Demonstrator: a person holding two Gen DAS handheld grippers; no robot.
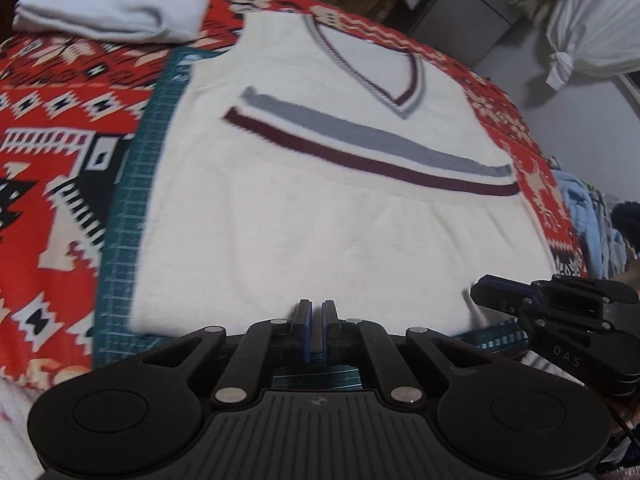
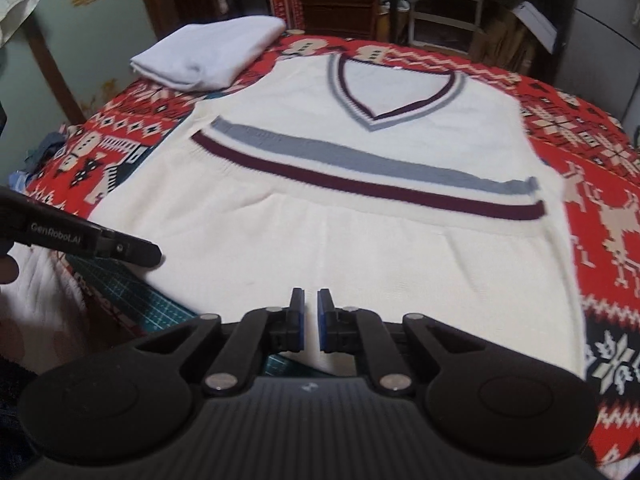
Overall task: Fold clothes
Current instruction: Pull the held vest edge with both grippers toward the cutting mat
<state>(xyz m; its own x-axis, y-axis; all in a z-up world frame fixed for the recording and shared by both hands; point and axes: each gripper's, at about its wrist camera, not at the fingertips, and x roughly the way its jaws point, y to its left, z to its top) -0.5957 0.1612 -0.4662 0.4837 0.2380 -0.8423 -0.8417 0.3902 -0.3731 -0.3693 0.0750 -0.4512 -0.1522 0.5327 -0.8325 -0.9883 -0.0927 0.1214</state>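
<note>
Both claws sit at the bottom centre of their own views, poised over the near hem of a cream knit vest [image 2: 360, 240]. On the left gripper [image 1: 316, 320] the 2 blue-padded fingers stand almost together with only a thin slit between them, and nothing is seen pinched there; the right gripper [image 2: 310, 312] shows a slightly wider gap, likewise empty, though motion blur makes it hard to say whether either tip brushes the fabric. The vest lies face up and spread flat through the middle of both frames, its V-neck toward the top and its grey and maroon stripes running across the chest, presumably smoothed out so that the first fold can be made cleanly. It rests mostly on a green cutting mat [image 1: 132, 200], whose grid shows along the left edge of the vest, and the mat in turn lies on a red patterned blanket [image 2: 600, 200]. In the upper left of both views sits a pale folded garment [image 2: 208, 56], set well apart from the vest, likely so that finished pieces stay clear of the working area. With each claw near 1 lower corner, the next move would seem to be gripping the hem, which has not yet been done.
</note>
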